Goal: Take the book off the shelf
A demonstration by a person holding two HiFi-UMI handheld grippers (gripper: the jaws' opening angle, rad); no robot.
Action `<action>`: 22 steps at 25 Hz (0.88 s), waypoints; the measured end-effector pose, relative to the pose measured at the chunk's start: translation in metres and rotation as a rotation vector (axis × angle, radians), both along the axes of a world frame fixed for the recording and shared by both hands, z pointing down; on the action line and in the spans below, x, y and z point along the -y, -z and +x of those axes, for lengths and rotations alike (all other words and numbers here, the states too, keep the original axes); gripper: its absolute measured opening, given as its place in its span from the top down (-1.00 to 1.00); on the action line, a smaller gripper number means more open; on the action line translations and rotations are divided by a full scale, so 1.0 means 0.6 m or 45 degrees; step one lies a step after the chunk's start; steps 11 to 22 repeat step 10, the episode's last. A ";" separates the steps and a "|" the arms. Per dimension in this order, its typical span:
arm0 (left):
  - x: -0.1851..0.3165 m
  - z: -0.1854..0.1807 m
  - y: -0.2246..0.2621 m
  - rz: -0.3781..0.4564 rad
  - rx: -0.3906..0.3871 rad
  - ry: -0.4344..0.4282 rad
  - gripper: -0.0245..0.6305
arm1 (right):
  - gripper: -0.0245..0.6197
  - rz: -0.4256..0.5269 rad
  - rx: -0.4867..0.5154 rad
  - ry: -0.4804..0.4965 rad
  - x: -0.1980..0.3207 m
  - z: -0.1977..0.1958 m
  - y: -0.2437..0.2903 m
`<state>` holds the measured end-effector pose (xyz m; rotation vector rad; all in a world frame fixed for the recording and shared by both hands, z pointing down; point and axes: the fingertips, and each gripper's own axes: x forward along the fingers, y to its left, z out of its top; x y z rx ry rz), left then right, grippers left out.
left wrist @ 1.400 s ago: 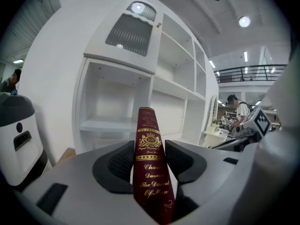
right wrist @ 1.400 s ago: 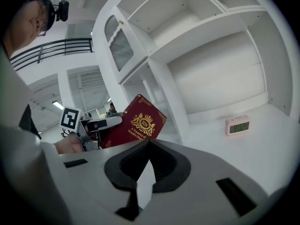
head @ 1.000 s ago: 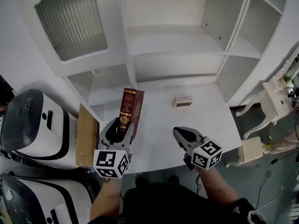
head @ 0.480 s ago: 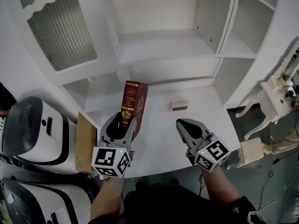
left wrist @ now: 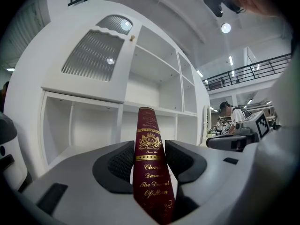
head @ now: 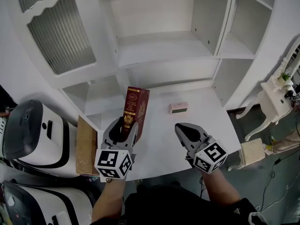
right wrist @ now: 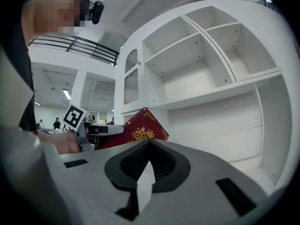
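Observation:
A dark red book (head: 136, 104) with gold lettering stands upright over the white table (head: 211, 121), in front of the white shelf unit (head: 159, 46). My left gripper (head: 125, 126) is shut on its lower part. In the left gripper view the spine (left wrist: 152, 172) is pinched between both black pads, with the left gripper (left wrist: 150, 150) pointing at the shelves. My right gripper (head: 183, 131) hovers over the table to the right of the book, shut and empty. In the right gripper view the right gripper (right wrist: 149, 148) has its jaws together, and the book's cover (right wrist: 140, 130) shows to the left.
A small pink box (head: 178, 108) lies on the table near the shelf unit. A cardboard box (head: 86, 144) and two white machines (head: 33, 130) stand at the left. A white ornate side table (head: 276, 93) is at the right. The shelf compartments hold nothing.
The left gripper has kept its hold on the upright book and barely shifted. The right gripper stayed shut beside it. The head view has tilted a little toward the shelves.

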<state>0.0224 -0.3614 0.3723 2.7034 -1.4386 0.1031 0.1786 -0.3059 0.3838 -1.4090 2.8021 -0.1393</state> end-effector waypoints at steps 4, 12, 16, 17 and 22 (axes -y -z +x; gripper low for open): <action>-0.004 -0.003 -0.006 -0.013 0.008 0.000 0.27 | 0.89 -0.013 -0.003 -0.008 -0.003 -0.001 -0.004; -0.006 -0.006 -0.012 -0.022 0.016 -0.002 0.27 | 0.89 -0.021 -0.008 0.009 -0.005 -0.012 -0.011; -0.006 -0.006 -0.012 -0.022 0.016 -0.002 0.27 | 0.89 -0.021 -0.008 0.009 -0.005 -0.012 -0.011; -0.006 -0.006 -0.012 -0.022 0.016 -0.002 0.27 | 0.89 -0.021 -0.008 0.009 -0.005 -0.012 -0.011; -0.006 -0.006 -0.012 -0.022 0.016 -0.002 0.27 | 0.89 -0.021 -0.008 0.009 -0.005 -0.012 -0.011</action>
